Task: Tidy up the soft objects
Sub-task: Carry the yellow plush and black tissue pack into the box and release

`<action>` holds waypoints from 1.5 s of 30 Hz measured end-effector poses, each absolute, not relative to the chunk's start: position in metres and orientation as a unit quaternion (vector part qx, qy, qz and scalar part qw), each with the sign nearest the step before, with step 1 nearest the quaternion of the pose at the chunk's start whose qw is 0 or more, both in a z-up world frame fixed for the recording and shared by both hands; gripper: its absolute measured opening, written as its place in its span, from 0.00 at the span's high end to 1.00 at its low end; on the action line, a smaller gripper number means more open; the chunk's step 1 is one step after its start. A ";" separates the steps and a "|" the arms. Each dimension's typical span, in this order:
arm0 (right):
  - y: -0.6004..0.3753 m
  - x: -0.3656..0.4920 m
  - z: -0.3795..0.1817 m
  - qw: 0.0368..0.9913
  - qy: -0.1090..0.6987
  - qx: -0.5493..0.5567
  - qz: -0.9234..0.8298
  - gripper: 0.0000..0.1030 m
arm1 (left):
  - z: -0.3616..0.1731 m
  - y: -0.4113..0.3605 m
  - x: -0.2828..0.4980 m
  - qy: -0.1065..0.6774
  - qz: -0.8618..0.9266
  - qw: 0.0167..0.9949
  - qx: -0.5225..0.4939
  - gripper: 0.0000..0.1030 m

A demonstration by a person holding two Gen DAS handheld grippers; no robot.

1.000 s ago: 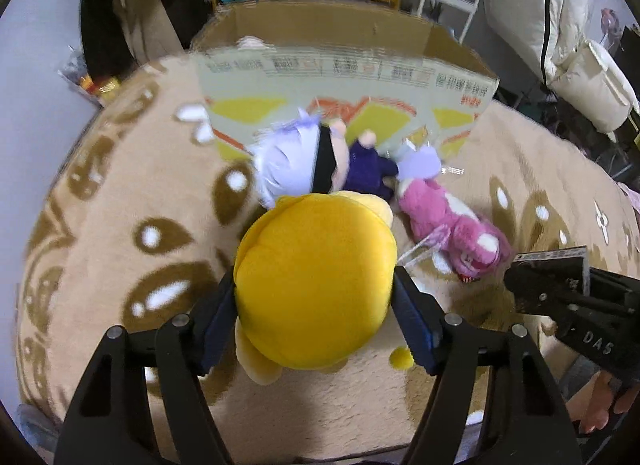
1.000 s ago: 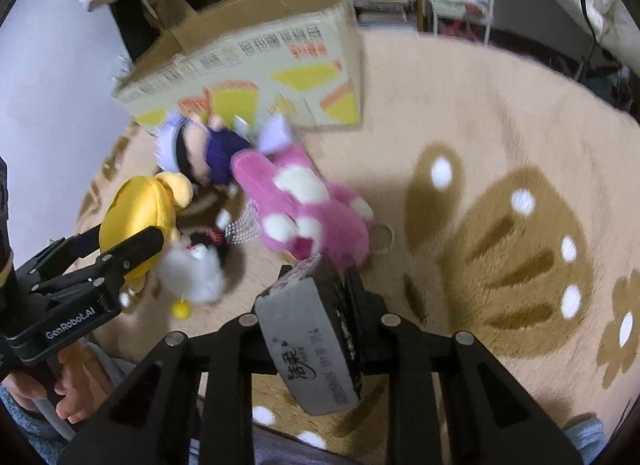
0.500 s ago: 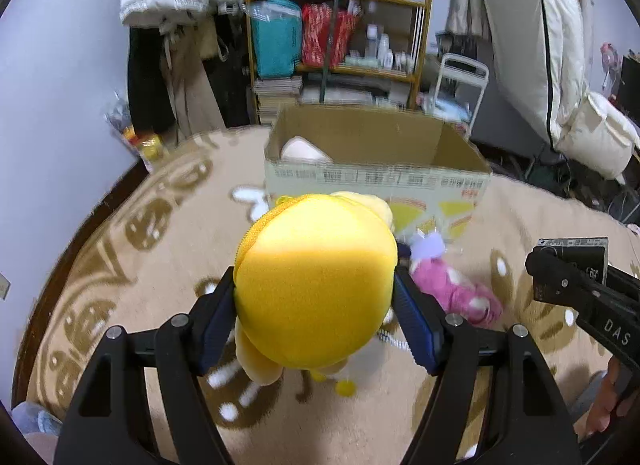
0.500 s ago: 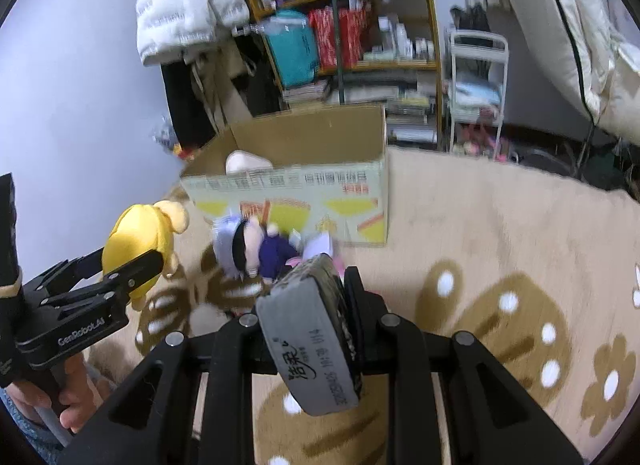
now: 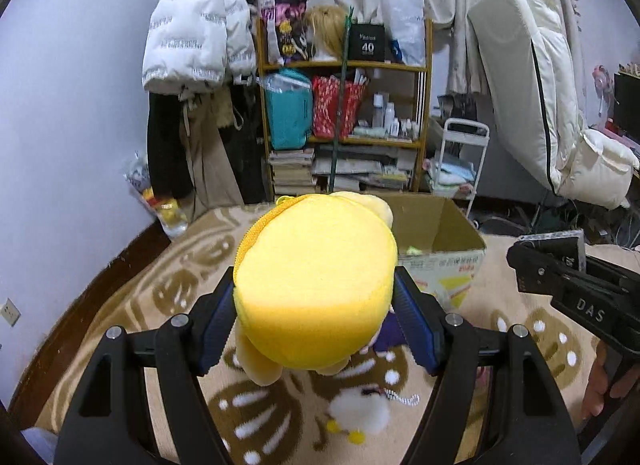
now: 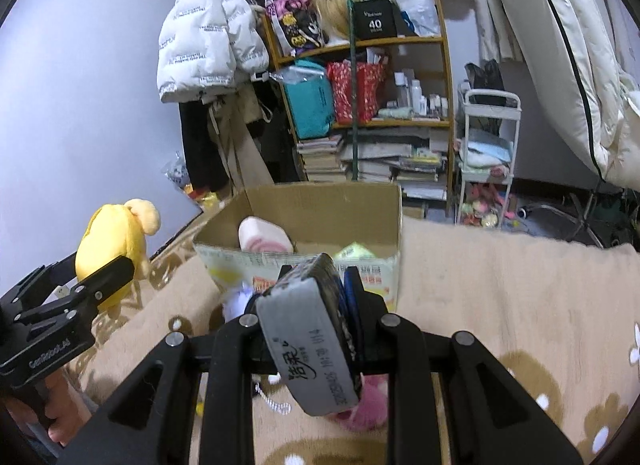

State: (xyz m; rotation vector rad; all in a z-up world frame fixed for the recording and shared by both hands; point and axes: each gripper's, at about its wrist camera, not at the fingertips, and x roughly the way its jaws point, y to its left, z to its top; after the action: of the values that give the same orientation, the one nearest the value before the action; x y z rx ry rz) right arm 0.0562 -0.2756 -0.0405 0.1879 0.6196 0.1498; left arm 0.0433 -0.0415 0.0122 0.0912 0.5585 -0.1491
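Yellow plush toy (image 5: 316, 285) is sitting squeezed between the blue pads (image 5: 216, 325) of the left gripper (image 5: 316, 329), which is grasping it by its round body and holding it up off the carpet (image 5: 132, 305). In the right wrist view the same toy (image 6: 110, 249) is showing at the left edge, its small ear pointing toward the wall, with the black arm of the left gripper (image 6: 80, 289) clamped across it.

The right gripper (image 6: 320, 329) is clenching a flat grey pack (image 6: 308, 341) with dark printed writing on its face; the pack is standing on edge between the fingers, tilted a little to the left. A person's hand (image 5: 600, 381) is holding the handle of that gripper at the right edge of the left wrist view.

An open cardboard box (image 6: 384, 221) is standing on the carpet beyond both grippers, in front of a cluttered wooden shelf (image 6: 444, 77). Inside it a pink and white rolled soft thing (image 6: 264, 235) is lying against the left side, and something pale green (image 6: 352, 251) is lying near the front wall.

On the carpet below the grippers a small white fluffy toy (image 5: 356, 409) with yellow feet is lying beside a beaded chain, and a pink plush toy (image 6: 368, 401) is lying partly hidden behind the grey pack. A white puffy jacket (image 5: 196, 33) is hanging on the wall to the left of the shelf.
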 end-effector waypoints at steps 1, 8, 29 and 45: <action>-0.275 0.059 -0.039 0.946 0.301 0.091 0.075 0.75 | 0.015 -0.043 0.045 0.269 -0.073 0.959 0.048 0.29; -0.272 0.079 -0.027 0.953 0.281 0.073 0.082 0.75 | 0.030 -0.049 0.062 0.242 -0.070 0.966 0.059 0.29; -0.279 0.129 0.010 0.974 0.204 0.061 0.079 0.75 | 0.042 -0.066 0.119 0.201 -0.073 0.973 0.086 0.29; -0.280 0.167 -0.063 0.954 0.278 0.060 0.096 0.75 | -0.012 -0.076 0.161 0.264 -0.082 0.957 0.084 0.28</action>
State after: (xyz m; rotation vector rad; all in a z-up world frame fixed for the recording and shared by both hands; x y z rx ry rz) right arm 0.1666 -0.2802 -0.0626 0.1225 0.5657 0.1942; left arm 0.1610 -0.0764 -0.0124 0.1707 0.5362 -0.1656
